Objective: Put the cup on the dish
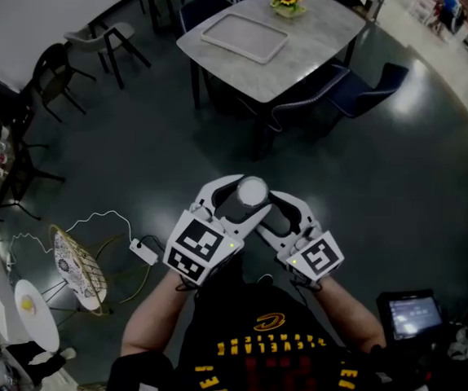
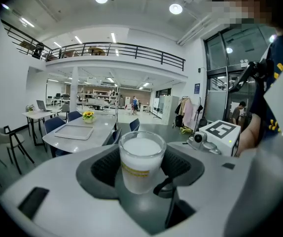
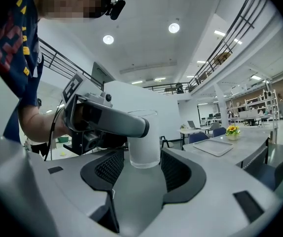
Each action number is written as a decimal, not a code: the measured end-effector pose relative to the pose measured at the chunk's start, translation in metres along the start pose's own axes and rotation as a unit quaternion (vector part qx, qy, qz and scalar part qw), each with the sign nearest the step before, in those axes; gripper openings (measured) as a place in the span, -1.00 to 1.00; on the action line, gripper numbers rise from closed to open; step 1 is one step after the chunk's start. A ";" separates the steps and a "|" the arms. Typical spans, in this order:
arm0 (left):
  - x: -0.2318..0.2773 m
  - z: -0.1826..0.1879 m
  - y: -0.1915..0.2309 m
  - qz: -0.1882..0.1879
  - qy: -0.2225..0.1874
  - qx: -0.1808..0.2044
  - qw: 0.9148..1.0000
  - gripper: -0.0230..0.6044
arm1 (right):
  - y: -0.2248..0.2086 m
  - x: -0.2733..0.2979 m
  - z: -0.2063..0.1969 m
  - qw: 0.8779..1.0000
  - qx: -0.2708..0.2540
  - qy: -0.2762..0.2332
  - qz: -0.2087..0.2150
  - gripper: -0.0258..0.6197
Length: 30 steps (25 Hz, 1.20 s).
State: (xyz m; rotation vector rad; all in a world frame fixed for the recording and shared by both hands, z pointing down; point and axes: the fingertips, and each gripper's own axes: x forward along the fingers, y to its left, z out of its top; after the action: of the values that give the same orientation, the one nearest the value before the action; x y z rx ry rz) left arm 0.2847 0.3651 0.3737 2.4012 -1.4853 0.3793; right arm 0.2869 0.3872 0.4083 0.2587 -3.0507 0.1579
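Observation:
A frosted glass cup (image 1: 251, 192) with a yellow band is held in mid-air between both grippers, over the dark floor. My left gripper (image 1: 236, 202) is shut on the cup (image 2: 140, 164), which stands upright between its dark pads. In the right gripper view one left finger (image 3: 113, 121) crosses the cup's upper part (image 3: 144, 152). My right gripper (image 1: 276, 206) is open, and the cup's base sits between its pads (image 3: 178, 171) with thin gaps on both sides. A white rectangular tray (image 1: 244, 37) lies on the grey table (image 1: 315, 39) ahead, well apart from the cup.
A pot of yellow flowers (image 1: 288, 1) stands on the table beyond the tray. Dark blue chairs (image 1: 363, 92) surround the table. A power strip and cable (image 1: 143, 252) lie on the floor at left, beside a wire chair (image 1: 79, 269). A tablet screen (image 1: 413, 314) glows at lower right.

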 end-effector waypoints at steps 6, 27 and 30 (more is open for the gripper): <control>0.009 -0.006 0.058 -0.001 0.016 -0.008 1.000 -0.08 | -0.024 0.063 -0.006 0.999 -0.001 0.023 -0.023 -0.18; -0.006 0.002 0.188 -0.008 0.007 -0.019 1.000 -0.08 | -0.048 0.200 0.017 0.998 -0.047 0.032 -0.032 -0.18; -0.005 0.006 0.211 0.001 0.008 -0.021 1.000 -0.08 | -0.056 0.221 0.019 0.998 -0.057 0.031 -0.022 -0.18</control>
State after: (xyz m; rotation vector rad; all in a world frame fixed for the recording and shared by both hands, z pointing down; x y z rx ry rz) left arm 0.0935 0.2771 0.3895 2.3590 -1.4749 0.3632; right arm 0.0780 0.2938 0.4132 0.3079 -2.9761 -0.0120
